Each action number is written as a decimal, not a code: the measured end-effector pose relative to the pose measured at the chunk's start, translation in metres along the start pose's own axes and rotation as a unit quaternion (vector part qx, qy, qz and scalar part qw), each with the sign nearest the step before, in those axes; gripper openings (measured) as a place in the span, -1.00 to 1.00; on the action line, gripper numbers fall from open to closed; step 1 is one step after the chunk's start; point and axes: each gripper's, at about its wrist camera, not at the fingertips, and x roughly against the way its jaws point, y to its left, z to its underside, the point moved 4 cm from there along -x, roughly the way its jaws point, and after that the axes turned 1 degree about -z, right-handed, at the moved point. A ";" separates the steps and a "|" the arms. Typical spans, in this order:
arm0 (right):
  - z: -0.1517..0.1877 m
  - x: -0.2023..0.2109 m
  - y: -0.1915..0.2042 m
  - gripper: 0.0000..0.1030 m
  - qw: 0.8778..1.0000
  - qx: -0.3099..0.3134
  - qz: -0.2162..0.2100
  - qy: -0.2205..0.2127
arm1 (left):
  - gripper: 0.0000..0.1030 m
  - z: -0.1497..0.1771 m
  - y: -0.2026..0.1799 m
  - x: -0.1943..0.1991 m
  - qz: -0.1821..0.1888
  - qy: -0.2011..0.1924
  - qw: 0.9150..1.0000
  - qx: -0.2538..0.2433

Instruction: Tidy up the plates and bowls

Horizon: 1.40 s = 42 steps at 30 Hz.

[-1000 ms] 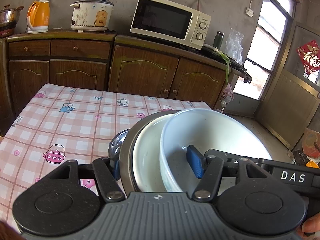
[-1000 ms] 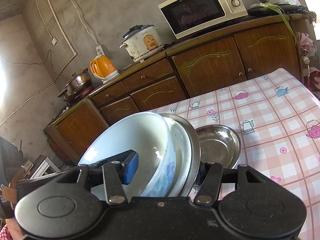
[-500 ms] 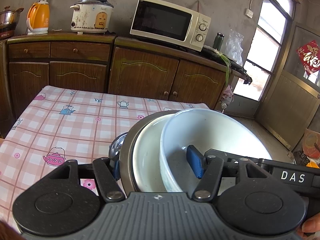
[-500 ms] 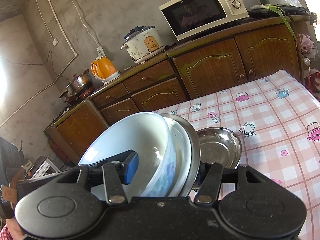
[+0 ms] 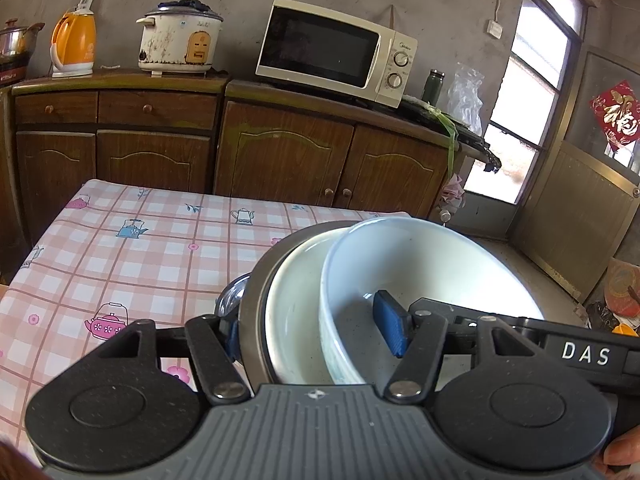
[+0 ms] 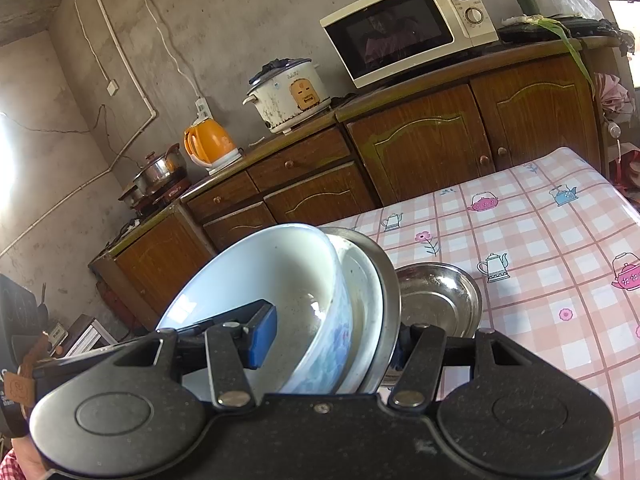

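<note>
White ceramic bowl, pale blue inside, tipped on edge and nested against a white plate, itself nested in a steel plate. Stack held off the table, over its near right corner in the left wrist view. Clamped from both sides: left hand-held gripper about half open, closed on the stack, one blue pad pressed inside the bowl, the other behind the steel plate's back, mostly hidden. Same on the opposite rim with the right hand-held gripper: one blue pad inside the bowl, the other finger behind the steel plate, white plate sandwiched between. Blue floral print visible on the bowl's outer wall in the right wrist view.

Small steel bowl just behind the stack, upright on the pink checked tablecloth with teapot prints; whether touching the stack, cannot tell. Only a sliver of it seen in the left wrist view.

Beyond the table's far edge, wooden cabinets carrying a cream microwave, a worn rice cooker and an orange kettle. Fingertip of the person at the lower right edge of the left wrist view.
</note>
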 end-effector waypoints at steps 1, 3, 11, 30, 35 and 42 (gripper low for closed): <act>-0.001 0.000 0.000 0.31 1.000 0.000 0.000 -0.001 | 0.22 0.000 0.000 0.000 0.000 0.000 1.000 0.000; -0.002 0.002 0.000 0.31 1.000 0.001 0.000 -0.003 | 0.22 -0.001 -0.001 0.000 0.001 -0.002 1.000 -0.001; -0.004 0.002 -0.001 0.31 1.000 0.001 -0.001 -0.004 | 0.22 -0.001 -0.002 0.000 0.001 -0.003 1.000 -0.003; -0.003 0.002 -0.002 0.31 1.000 0.000 -0.001 -0.003 | 0.22 -0.001 -0.002 -0.003 0.000 0.001 1.000 -0.001; -0.004 0.001 -0.002 0.31 1.000 0.001 -0.001 -0.004 | 0.22 -0.001 -0.002 -0.003 0.000 0.001 1.000 -0.001; -0.003 0.001 -0.003 0.31 1.000 0.000 -0.001 -0.003 | 0.22 0.000 0.001 -0.006 -0.001 0.003 1.000 0.001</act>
